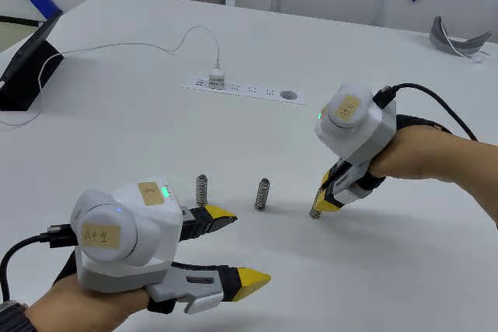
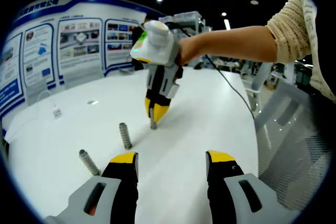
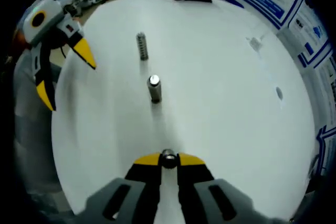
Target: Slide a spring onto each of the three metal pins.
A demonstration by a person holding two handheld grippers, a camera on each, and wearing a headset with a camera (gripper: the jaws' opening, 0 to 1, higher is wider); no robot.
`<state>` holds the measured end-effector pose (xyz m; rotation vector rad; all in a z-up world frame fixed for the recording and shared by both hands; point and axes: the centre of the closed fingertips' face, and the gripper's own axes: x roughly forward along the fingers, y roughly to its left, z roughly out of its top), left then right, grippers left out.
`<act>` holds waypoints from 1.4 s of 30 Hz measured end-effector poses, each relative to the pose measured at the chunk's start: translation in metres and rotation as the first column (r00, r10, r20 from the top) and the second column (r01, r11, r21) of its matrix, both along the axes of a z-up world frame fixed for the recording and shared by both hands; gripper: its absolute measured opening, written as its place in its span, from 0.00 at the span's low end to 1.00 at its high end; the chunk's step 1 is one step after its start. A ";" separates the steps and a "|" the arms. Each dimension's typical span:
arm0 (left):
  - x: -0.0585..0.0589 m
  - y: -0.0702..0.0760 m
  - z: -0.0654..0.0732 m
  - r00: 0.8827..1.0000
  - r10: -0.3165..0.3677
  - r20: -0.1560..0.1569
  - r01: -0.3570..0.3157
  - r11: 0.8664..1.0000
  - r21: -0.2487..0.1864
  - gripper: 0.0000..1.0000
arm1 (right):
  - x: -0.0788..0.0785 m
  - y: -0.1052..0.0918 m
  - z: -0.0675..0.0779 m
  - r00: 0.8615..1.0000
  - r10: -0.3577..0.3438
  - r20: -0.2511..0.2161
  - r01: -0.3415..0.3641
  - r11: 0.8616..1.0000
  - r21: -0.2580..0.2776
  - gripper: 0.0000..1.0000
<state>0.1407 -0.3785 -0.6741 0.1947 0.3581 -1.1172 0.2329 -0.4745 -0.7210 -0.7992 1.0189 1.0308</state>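
Spring [image 1: 315,212] clamped upright in right gripper [image 1: 320,207], right end of the row, middle of bench [image 1: 257,44]; long axis vertical, straight beneath jaws. Left gripper [image 1: 245,245] spread apart, near front edge.

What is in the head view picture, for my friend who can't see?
The right gripper is shut on the third spring, upright on the white table. Beside it stand the middle spring and the leftmost spring. The left gripper is open in front.
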 end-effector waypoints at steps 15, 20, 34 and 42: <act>0.001 0.004 0.000 1.000 0.016 -0.003 -0.016 1.000 -0.004 0.53 | 0.005 -0.002 -0.005 1.000 -0.011 0.010 0.011 1.000 0.016 0.16; 0.002 0.005 -0.001 1.000 0.021 -0.007 -0.021 1.000 -0.005 0.53 | 0.004 -0.004 -0.003 1.000 -0.015 0.021 0.015 1.000 0.026 0.19; 0.004 0.009 -0.001 0.999 0.034 -0.009 -0.034 0.999 -0.007 0.54 | -0.005 -0.022 0.003 0.996 -0.073 0.050 0.068 0.993 0.096 0.30; 0.007 0.015 -0.002 0.999 0.051 -0.013 -0.051 0.999 -0.006 0.56 | -0.017 -0.025 0.011 0.990 -0.108 0.094 0.092 0.982 0.165 0.39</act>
